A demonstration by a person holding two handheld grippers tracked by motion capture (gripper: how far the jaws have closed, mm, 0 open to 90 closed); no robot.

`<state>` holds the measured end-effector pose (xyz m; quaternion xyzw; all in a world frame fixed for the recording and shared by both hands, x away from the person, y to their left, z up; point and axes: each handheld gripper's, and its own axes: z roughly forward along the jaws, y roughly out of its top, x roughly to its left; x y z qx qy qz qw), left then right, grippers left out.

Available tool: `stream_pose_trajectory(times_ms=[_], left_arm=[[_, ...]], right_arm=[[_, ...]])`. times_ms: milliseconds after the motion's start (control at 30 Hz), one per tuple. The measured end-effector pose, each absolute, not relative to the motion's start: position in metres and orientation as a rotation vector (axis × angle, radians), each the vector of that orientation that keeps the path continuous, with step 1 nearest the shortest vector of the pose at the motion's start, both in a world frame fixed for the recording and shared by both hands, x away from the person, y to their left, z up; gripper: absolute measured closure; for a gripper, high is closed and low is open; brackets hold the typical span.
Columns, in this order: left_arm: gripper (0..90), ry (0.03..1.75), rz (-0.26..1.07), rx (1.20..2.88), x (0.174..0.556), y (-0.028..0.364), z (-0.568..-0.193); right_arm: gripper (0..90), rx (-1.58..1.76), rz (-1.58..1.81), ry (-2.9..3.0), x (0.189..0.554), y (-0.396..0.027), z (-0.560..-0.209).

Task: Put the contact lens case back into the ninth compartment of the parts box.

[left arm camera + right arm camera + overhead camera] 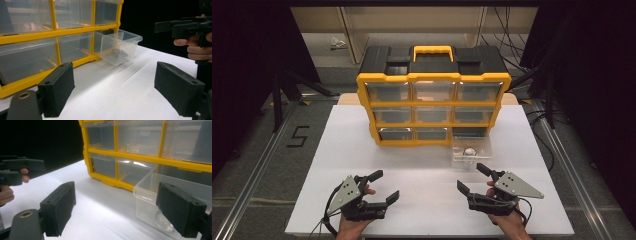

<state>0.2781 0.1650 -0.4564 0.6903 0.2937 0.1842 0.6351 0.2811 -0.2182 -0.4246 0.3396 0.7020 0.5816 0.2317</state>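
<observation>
Two pairs of tongs sat low in the high view, each held in a hand at the bottom edge of the frame. The left tongs (379, 187) were at lower left and the right tongs (473, 178) at lower right, both with jaws spread wide and nothing between them, hovering over the white tabletop (427, 200). Each carried a grey three-cornered plate on top, and their open jaws faced one another across a bare stretch of white.

Further up, right of centre, a clear plastic drawer (471, 152) rested on the tabletop, out of its slot and just in front of the cabinet's lower right corner. A small round object (469, 150) lay inside it; what it was I could not tell. In the right gripper view the drawer (172, 195) sat close, partly behind the right-hand jaw, at lower right of the frame.

Behind it, at the middle of the frame, stood a yellow organiser cabinet (433, 109) with three rows of three clear drawers, its bottom right slot dark and open. A black top with a yellow handle (432, 51) capped it.
</observation>
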Motion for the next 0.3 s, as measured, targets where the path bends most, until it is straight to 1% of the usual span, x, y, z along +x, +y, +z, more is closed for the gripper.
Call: stream_pose_trajectory(times_ms=[300], left_arm=[[16.1,0.669,0.424,1.578,0.2781,0.1648,-0.4564]], right_arm=[[16.3,0.932,1.595,1.922,0.2802,-0.2209,-0.4259]])
